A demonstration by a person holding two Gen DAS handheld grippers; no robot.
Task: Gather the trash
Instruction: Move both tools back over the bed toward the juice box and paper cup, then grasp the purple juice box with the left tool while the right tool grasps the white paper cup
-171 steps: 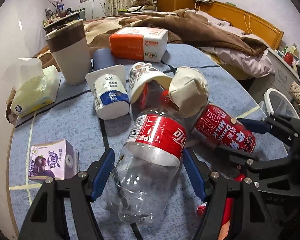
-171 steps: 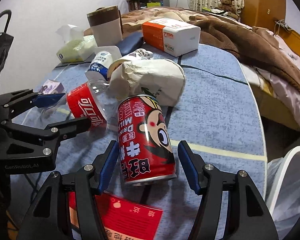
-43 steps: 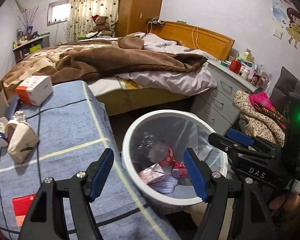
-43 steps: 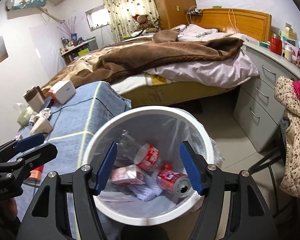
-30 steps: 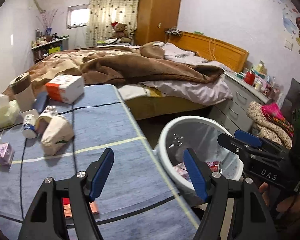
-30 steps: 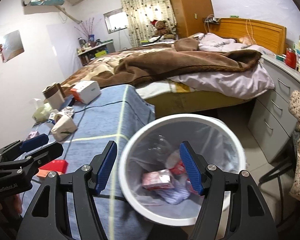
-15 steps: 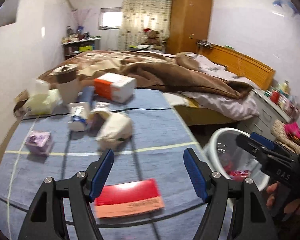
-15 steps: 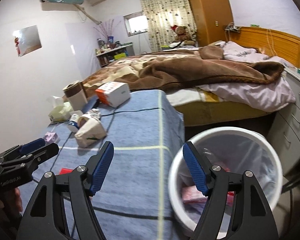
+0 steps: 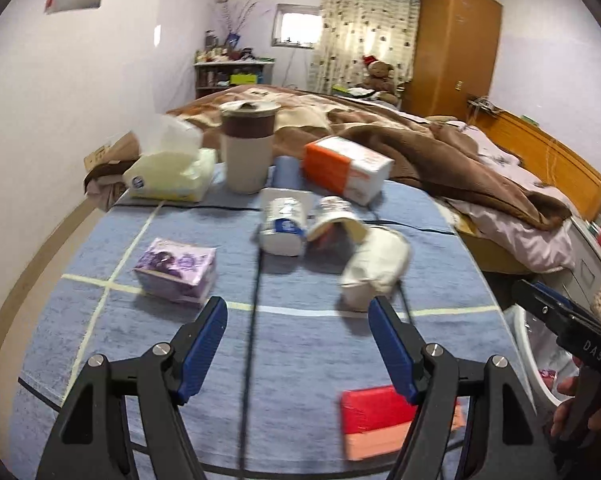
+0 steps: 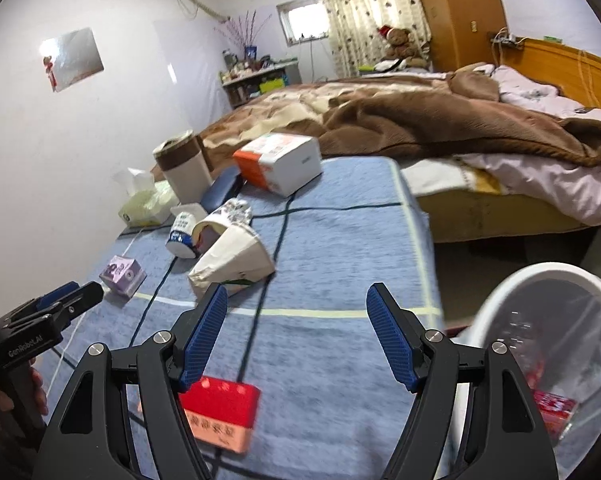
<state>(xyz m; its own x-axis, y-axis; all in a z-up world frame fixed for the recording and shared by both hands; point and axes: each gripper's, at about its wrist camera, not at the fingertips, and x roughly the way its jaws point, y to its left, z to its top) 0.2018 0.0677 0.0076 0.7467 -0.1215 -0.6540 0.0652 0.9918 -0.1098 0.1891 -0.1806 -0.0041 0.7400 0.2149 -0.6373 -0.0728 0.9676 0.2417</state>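
My left gripper (image 9: 298, 326) is open and empty above the blue table (image 9: 300, 344). My right gripper (image 10: 298, 314) is open and empty, also over the table (image 10: 340, 256). Trash lies on the cloth: a purple carton (image 9: 176, 266) (image 10: 122, 274), a crumpled paper bag (image 9: 376, 264) (image 10: 232, 262), a white-blue cup on its side (image 9: 284, 222) (image 10: 184, 230), a paper cup on its side (image 9: 336, 216) (image 10: 220, 220), and a red packet (image 9: 380, 416) (image 10: 220, 412). The white bin (image 10: 500, 300) at the right holds trash; its rim also shows in the left wrist view (image 9: 518, 344).
A tall brown-banded cup (image 9: 248, 146), a tissue pack (image 9: 172, 172), a dark case (image 9: 286, 172) and an orange-white box (image 9: 346, 168) stand at the table's far end. A bed with a brown blanket (image 10: 420, 116) lies beyond. Drawers are at the right.
Both grippers, earlier shut around the bottle and the can, hung open and empty over the bin and have swung left, back over the table. Bottle and can are gone from the table.
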